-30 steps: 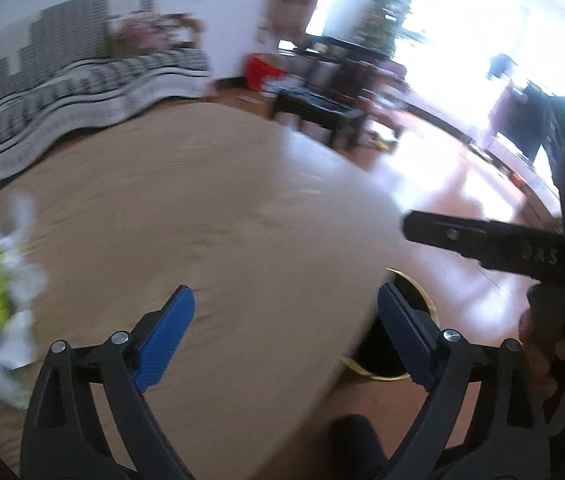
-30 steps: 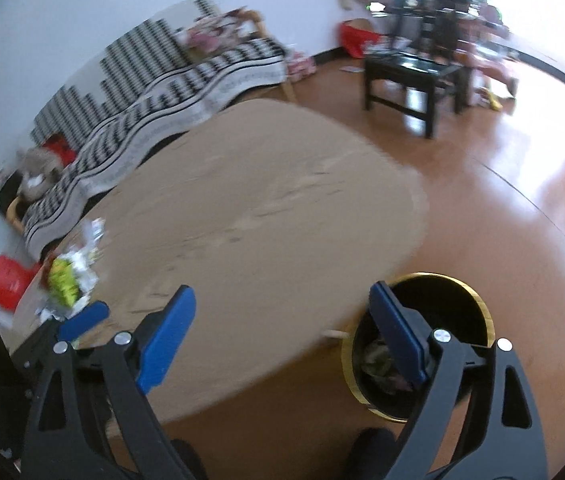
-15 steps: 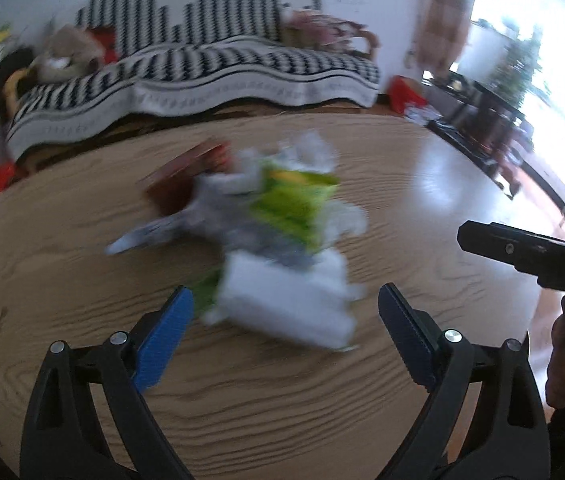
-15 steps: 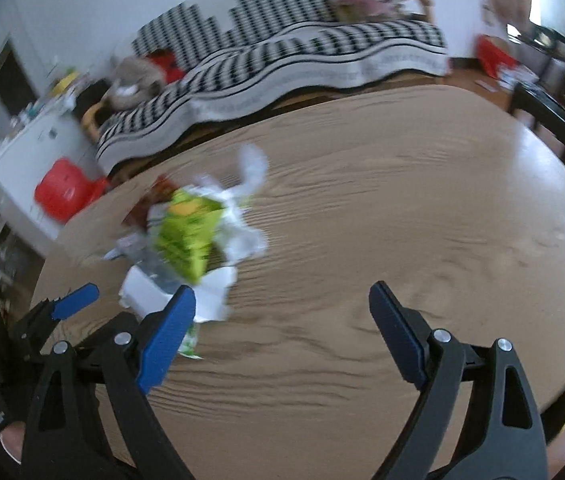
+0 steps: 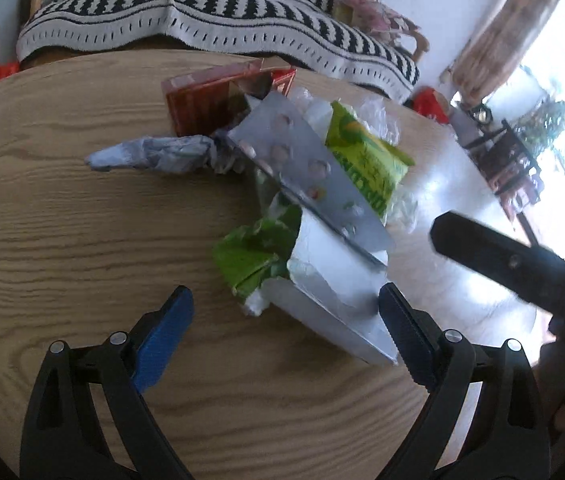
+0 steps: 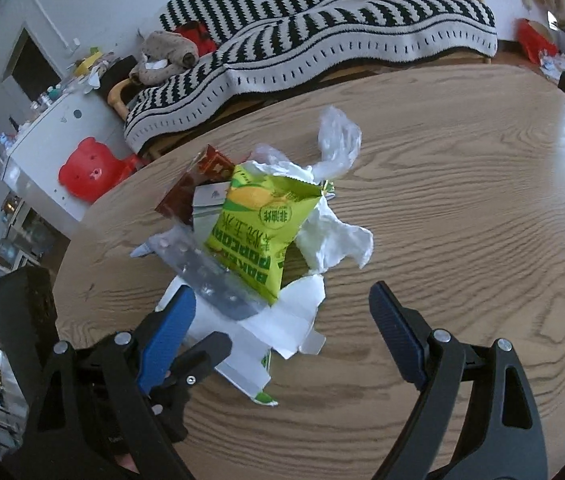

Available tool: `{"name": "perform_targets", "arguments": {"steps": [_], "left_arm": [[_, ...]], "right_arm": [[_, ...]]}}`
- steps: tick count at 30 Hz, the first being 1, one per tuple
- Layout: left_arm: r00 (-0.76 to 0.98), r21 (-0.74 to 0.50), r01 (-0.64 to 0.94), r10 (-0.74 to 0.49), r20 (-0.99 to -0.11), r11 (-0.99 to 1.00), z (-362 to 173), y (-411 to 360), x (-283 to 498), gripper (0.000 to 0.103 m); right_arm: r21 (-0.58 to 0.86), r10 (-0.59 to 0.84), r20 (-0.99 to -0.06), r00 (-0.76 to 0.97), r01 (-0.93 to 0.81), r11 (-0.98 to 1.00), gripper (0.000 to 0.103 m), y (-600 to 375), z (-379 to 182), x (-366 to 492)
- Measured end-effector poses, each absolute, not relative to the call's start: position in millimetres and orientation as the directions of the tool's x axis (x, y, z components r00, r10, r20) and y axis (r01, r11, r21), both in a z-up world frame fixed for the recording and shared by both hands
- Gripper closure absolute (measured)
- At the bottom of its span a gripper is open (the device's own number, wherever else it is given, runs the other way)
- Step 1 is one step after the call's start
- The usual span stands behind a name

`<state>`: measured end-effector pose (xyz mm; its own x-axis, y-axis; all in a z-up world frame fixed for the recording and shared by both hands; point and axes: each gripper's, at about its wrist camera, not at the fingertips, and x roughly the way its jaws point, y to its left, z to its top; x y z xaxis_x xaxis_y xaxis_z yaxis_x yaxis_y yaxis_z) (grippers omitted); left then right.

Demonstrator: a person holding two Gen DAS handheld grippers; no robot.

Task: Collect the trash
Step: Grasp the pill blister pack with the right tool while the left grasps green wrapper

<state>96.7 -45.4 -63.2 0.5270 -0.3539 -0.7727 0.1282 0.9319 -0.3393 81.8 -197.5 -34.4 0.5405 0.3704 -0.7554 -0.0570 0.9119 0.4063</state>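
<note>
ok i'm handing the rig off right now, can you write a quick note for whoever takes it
Left gripper: open, empty, low over the near edge of the trash pile.
Right gripper: open, empty, just right of the left one, facing the same pile.
Trash sits heaped on the wooden table: green popcorn bag, silver blister pack, torn white carton, crumpled tissue, clear plastic, red-brown box, twisted grey wrapper.
Done: nothing from this pile picked up yet.
Left: grab each piece and bin it; no bin in view now.
</note>
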Motion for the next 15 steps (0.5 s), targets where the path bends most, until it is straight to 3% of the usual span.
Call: {"name": "perform_targets", "arguments": {"steps": [5, 6, 7, 9, 15], "left_arm": [[0.535, -0.373, 0.097, -0.364, -0.762, 0.923, -63.5, -50.7, 103.9, 0.016], [0.533, -0.375, 0.098, -0.367, -0.762, 0.922, -63.2, -51.5, 103.3, 0.026], [0.526, -0.394, 0.103, -0.386, -0.758, 0.913, -62.6, -51.6, 102.8, 0.030], [0.507, -0.437, 0.110, -0.428, -0.748, 0.893, -62.2, -48.6, 102.1, 0.051], [0.462, -0.458, 0.121, -0.458, -0.759, 0.881, -49.6, -28.7, 86.7, 0.069]], "right_arm": [[0.412, 0.362, -0.759, 0.540, -0.031, 0.910, 0.018, -198.7, -40.5, 93.3], [0.415, 0.363, -0.759, 0.540, -0.027, 0.909, 0.018, -199.4, -41.1, 94.7], [0.417, 0.364, -0.759, 0.540, -0.027, 0.909, 0.018, -200.0, -41.2, 96.2], [0.418, 0.367, -0.758, 0.539, -0.031, 0.908, 0.018, -200.4, -40.9, 97.5], [0.372, 0.368, -0.771, 0.519, -0.102, 0.923, 0.018, -184.8, -40.7, 98.0]]}}
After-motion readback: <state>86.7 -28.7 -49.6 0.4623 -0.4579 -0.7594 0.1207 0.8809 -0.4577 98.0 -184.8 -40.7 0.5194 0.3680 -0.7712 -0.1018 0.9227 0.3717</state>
